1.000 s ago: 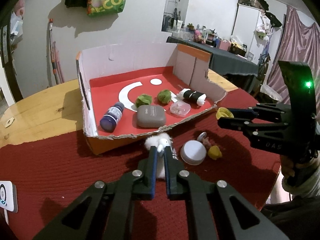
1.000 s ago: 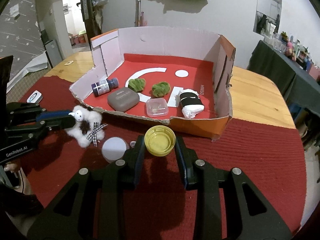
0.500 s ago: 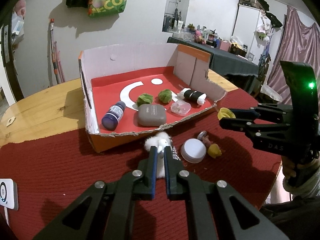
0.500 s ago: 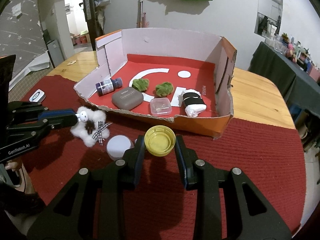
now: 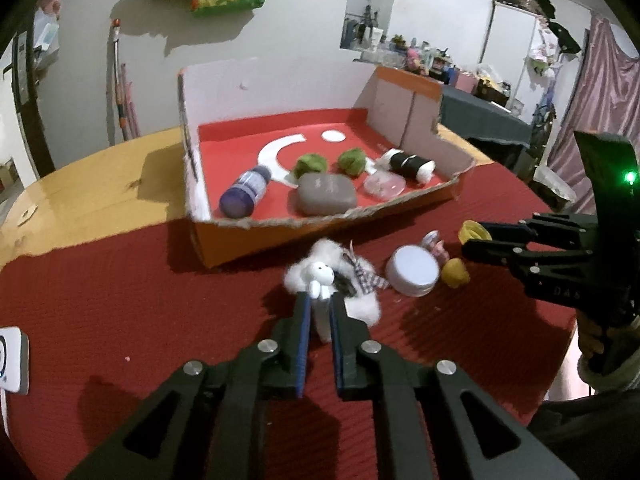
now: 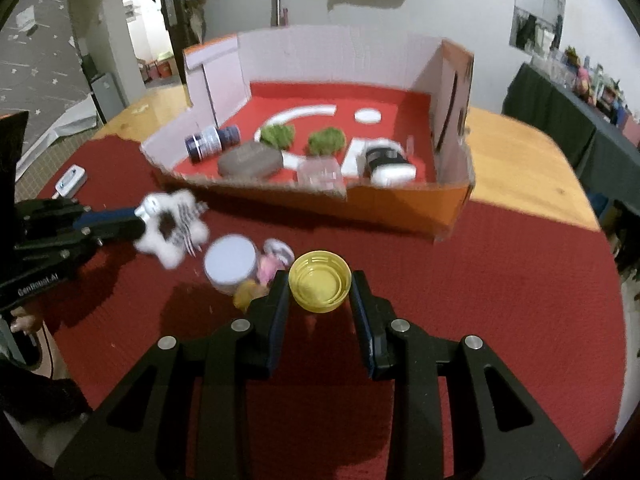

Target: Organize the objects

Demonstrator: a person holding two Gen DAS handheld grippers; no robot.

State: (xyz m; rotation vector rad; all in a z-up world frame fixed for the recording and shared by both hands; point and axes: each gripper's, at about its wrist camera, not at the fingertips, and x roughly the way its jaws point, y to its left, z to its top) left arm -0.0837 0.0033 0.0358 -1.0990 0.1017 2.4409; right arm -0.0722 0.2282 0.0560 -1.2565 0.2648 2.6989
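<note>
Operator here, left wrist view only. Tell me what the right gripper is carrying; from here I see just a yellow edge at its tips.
Observer: The right gripper is shut on a yellow bottle cap, hollow side up.
Operator: Report what sits under it.
Observer: Only the red mat, just in front of the cardboard box.
Operator: Say what my left gripper looks like from that side.
Observer: The left gripper pinches the white plush toy at its end, beside the white lid.
</note>
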